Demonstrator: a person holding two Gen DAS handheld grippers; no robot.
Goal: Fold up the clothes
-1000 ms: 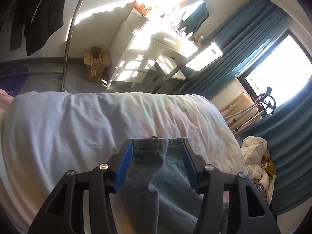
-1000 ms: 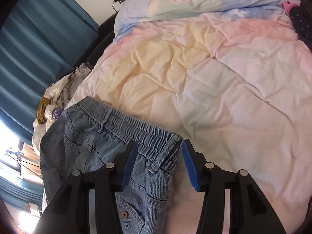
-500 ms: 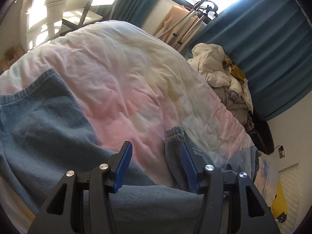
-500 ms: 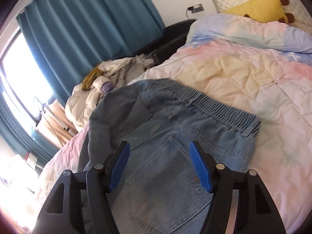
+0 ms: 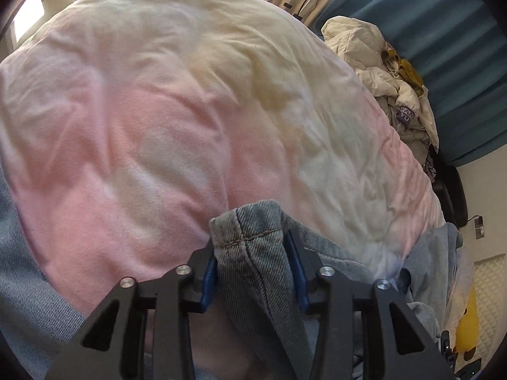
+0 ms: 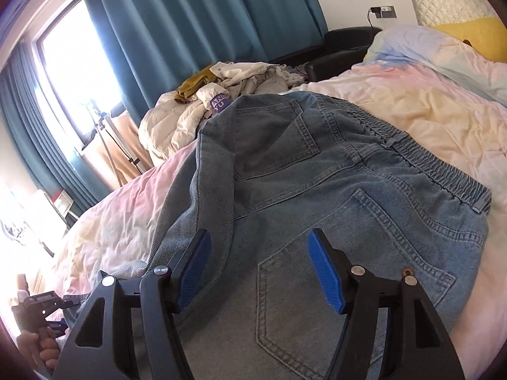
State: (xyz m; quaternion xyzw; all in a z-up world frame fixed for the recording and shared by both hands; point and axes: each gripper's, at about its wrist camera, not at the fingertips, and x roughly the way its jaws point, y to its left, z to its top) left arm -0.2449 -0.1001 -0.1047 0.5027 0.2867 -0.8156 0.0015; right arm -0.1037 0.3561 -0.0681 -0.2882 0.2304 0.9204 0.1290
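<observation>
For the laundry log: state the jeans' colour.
Faded light-blue denim jeans; the right wrist view shows it best.

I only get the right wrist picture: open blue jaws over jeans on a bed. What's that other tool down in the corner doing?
Observer: The left gripper is clamped on a leg hem of the jeans. Its jaws have just been closing on it.
Visitor: Is the hem lying flat in there?
Observer: No, it's bunched up, and its stitched edge pokes out past the pads.
Visitor: What's ahead of it?
Observer: Bare duvet, pink and cream, out to the bed's far edge.
</observation>
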